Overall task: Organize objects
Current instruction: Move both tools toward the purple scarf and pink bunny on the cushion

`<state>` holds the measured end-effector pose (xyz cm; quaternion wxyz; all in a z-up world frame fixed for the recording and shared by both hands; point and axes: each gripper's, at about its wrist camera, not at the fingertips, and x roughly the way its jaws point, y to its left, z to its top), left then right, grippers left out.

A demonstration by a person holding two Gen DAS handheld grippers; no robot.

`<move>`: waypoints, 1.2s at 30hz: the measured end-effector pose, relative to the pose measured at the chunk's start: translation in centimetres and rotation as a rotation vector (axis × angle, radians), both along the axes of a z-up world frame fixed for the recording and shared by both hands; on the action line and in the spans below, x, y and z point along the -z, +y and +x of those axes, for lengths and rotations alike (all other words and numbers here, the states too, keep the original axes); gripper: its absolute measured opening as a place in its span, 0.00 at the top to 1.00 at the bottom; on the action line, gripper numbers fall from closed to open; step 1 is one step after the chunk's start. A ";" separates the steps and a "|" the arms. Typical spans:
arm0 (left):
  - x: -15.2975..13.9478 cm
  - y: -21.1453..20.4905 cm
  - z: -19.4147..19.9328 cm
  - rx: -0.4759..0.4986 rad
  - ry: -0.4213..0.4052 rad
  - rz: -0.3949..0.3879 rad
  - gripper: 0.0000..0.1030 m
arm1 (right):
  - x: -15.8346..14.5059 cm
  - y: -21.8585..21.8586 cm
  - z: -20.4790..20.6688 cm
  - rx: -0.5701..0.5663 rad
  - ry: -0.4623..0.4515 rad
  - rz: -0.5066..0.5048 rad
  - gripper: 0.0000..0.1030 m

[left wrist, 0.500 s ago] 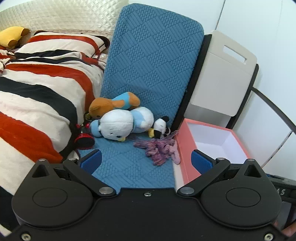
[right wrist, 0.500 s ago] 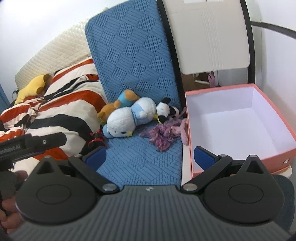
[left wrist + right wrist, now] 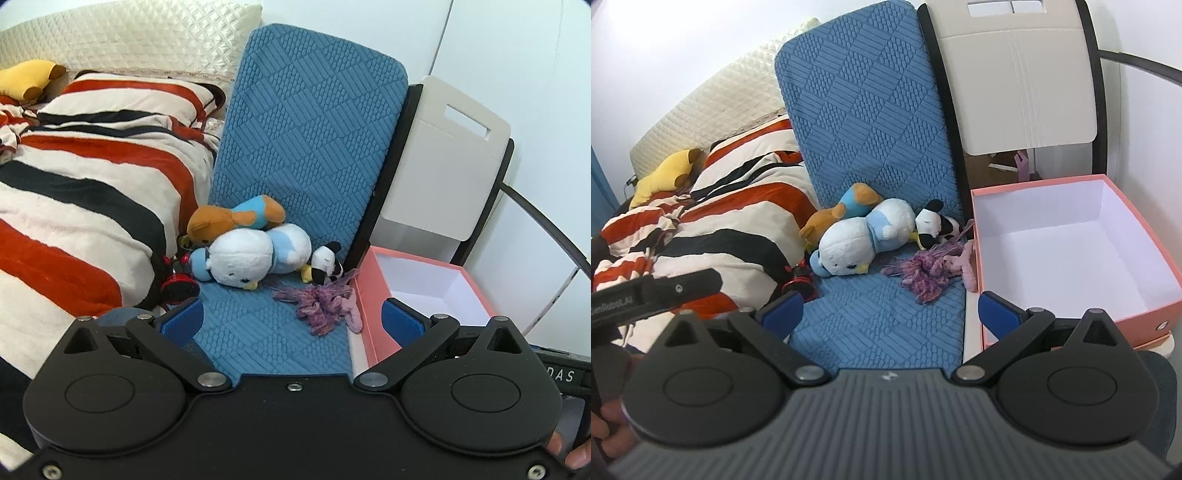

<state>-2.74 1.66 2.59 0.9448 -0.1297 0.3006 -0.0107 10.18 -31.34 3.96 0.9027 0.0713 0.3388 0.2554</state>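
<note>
A pile of soft toys is seen on a blue quilted chair cushion (image 3: 280,332): a white and pale blue plush bird (image 3: 251,260), a brown bear plush in a blue shirt (image 3: 236,219) behind it, a small black and white plush (image 3: 325,264) and a purple yarn tangle (image 3: 325,304) beside an open pink cardboard box with a white inside (image 3: 1071,258). The left gripper (image 3: 293,319) and right gripper (image 3: 892,312) are held tilted downward, jaws spread wide, nothing grasped. Little is changed from the earlier frames. "DAS" is read at the left view's right edge, "GenRobot.AI" on the left gripper's side in the right view
</note>
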 end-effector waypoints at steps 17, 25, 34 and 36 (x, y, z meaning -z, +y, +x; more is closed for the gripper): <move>1.8 -1.3 2.1 0.086 0.008 -0.002 0.00 | 1.4 1.0 0.8 0.002 -0.037 -0.032 0.18; 3.5 -1.7 4.8 0.107 0.029 -0.006 0.01 | 3.0 1.3 2.4 -0.009 -0.052 -0.032 0.19; 6.7 -2.2 8.9 0.115 0.051 -0.026 0.03 | 5.2 2.0 5.2 -0.014 -0.041 -0.041 0.19; 7.9 -2.3 10.0 0.114 0.063 -0.031 0.03 | 5.9 2.2 5.9 -0.005 -0.055 -0.038 0.21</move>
